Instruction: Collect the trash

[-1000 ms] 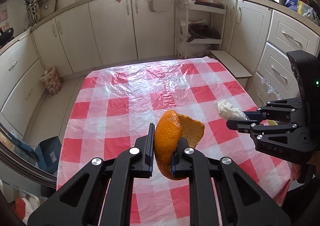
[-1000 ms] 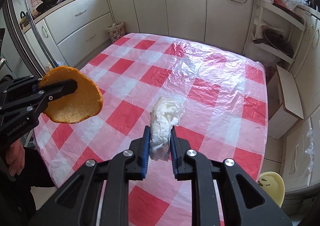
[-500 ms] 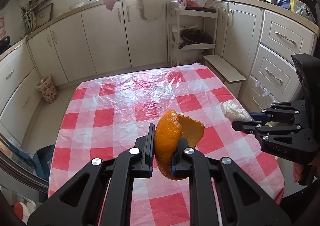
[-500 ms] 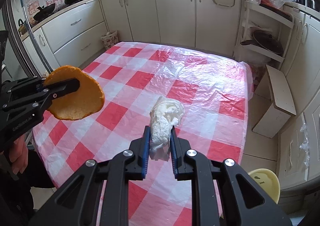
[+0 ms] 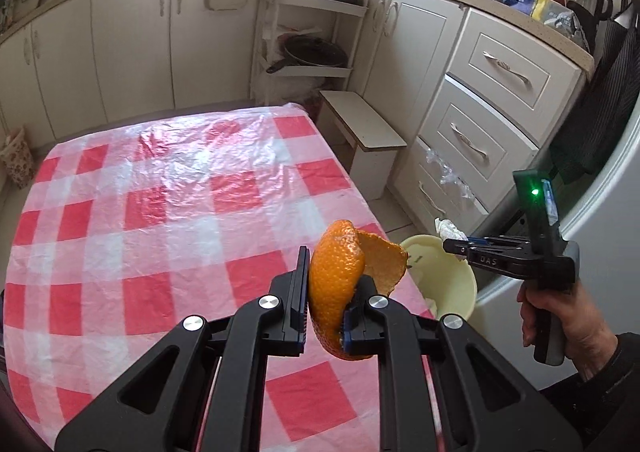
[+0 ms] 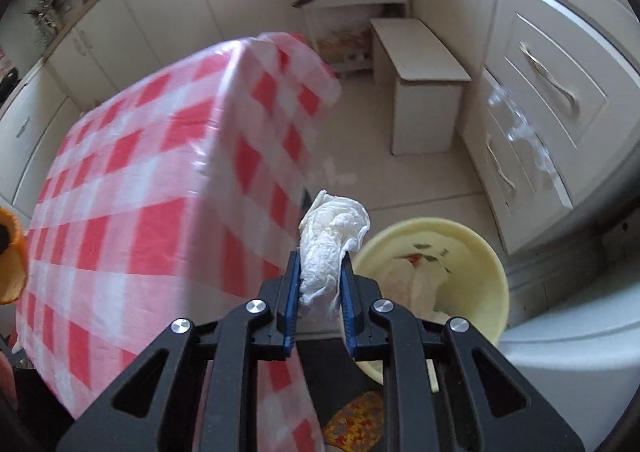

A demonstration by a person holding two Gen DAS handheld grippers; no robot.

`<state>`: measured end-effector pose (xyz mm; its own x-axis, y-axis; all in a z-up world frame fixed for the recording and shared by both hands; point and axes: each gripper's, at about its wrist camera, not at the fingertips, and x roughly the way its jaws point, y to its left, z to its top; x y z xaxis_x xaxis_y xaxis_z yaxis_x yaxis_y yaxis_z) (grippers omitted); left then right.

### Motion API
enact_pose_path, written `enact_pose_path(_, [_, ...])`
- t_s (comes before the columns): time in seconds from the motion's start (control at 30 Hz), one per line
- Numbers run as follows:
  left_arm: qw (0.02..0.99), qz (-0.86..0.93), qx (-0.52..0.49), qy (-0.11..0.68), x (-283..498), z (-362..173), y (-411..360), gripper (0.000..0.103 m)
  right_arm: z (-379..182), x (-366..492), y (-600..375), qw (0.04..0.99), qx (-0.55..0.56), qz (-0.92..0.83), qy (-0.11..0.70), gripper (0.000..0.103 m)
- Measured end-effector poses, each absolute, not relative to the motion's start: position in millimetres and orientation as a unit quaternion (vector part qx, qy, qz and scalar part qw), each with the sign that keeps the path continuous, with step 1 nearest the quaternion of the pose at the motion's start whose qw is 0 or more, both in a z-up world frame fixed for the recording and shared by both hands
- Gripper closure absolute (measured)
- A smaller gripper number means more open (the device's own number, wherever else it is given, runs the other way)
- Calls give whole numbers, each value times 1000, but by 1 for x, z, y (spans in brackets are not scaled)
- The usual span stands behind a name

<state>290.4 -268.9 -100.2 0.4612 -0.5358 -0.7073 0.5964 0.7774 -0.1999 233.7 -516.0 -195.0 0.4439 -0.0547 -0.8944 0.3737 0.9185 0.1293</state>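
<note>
You held a curled orange citrus peel (image 5: 338, 284) upright between the left gripper's (image 5: 325, 316) fingers. A crumpled white paper tissue (image 6: 328, 248) stood pinched in your right gripper (image 6: 320, 292), just left of the pale yellow round plastic bin (image 6: 480, 252), which held scraps below it.

Red and white checks cover the tablecloth (image 5: 160, 219), filling the left half of both views. Bright orange is seen on the peel (image 5: 336, 288) at lower centre, paler orange inside. The crumpled tissue (image 6: 328, 248) is white, the bin (image 6: 480, 264) at lower right pale yellow. Cabinets (image 5: 492, 99) are done in cream, with blue pads (image 6: 291, 292) on black fingers.
</note>
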Motion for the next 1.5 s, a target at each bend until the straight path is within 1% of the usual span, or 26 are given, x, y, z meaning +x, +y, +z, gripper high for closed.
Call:
enact_pose_path(0.07, [846, -342, 40, 406, 283, -104, -287, 91, -215, 228, -535, 812, 173, -137, 540, 81])
enact_pose_path(0.13, [838, -354, 41, 414, 273, -109, -310, 91, -224, 224, -547, 801, 180, -146, 552, 65])
enact_pose_path(0.2, [830, -364, 36, 422, 265, -112, -328, 91, -220, 218, -556, 804, 186, -157, 542, 64])
enact_pose_path(0.23, [825, -368, 34, 427, 262, -114, -339, 91, -212, 214, -563, 809, 196, -161, 530, 60])
enact_pose_path(0.3, [815, -377, 34, 438, 255, -119, -365, 91, -194, 207, -571, 823, 213, -167, 500, 54])
enact_pose_path(0.37, [806, -384, 38, 449, 250, -124, -387, 91, -169, 201, -581, 843, 236, -172, 451, 52])
enact_pose_path(0.4, [799, -388, 43, 458, 247, -129, -403, 91, -159, 198, -584, 852, 243, -174, 430, 46])
enact_pose_path(0.47, [787, -389, 48, 476, 242, -140, -428, 91, -130, 191, -585, 875, 259, -166, 374, 43])
enact_pose_path(0.53, [776, -385, 48, 497, 241, -154, -448, 91, -104, 182, -584, 894, 260, -169, 324, 35])
enact_pose_path(0.57, [769, -379, 45, 512, 241, -164, -461, 91, -92, 178, -583, 903, 258, -169, 299, 34])
enact_pose_path(0.63, [757, -365, 35, 541, 244, -183, -479, 91, -75, 173, -583, 915, 247, -175, 266, 29])
enact_pose_path(0.73, [738, -339, 24, 583, 251, -212, -505, 91, -59, 168, -586, 924, 236, -190, 233, 25])
enact_pose_path(0.8, [723, -329, 16, 607, 255, -228, -519, 85, -56, 167, -590, 924, 234, -198, 229, 25])
enact_pose_path(0.9, [714, -326, 15, 620, 257, -239, -531, 72, -58, 167, -597, 920, 244, -203, 231, 25])
enact_pose_path(0.97, [719, -323, 6, 615, 256, -236, -526, 54, -60, 167, -598, 917, 248, -206, 235, 25])
enact_pose_path(1.03, [726, -324, -3, 607, 255, -228, -515, 49, -57, 168, -596, 917, 249, -206, 233, 25])
enact_pose_path(1.1, [732, -323, -8, 600, 254, -217, -499, 47, -54, 170, -590, 921, 238, -205, 232, 24])
enact_pose_path(1.13, [738, -322, -10, 592, 254, -209, -488, 44, -54, 170, -586, 922, 232, -205, 233, 23])
enact_pose_path(1.2, [759, -317, -4, 568, 247, -188, -460, 38, -55, 173, -575, 924, 215, -207, 239, 20])
enact_pose_path(1.27, [784, -307, 6, 540, 238, -167, -431, 24, -57, 177, -564, 924, 204, -204, 250, 20])
enact_pose_path(1.4, [829, -281, 33, 482, 213, -124, -358, 16, -57, 176, -532, 928, 173, -189, 270, 19])
enact_pose_path(1.5, [857, -256, 52, 444, 194, -98, -307, 12, -47, 163, -491, 938, 142, -173, 265, 14])
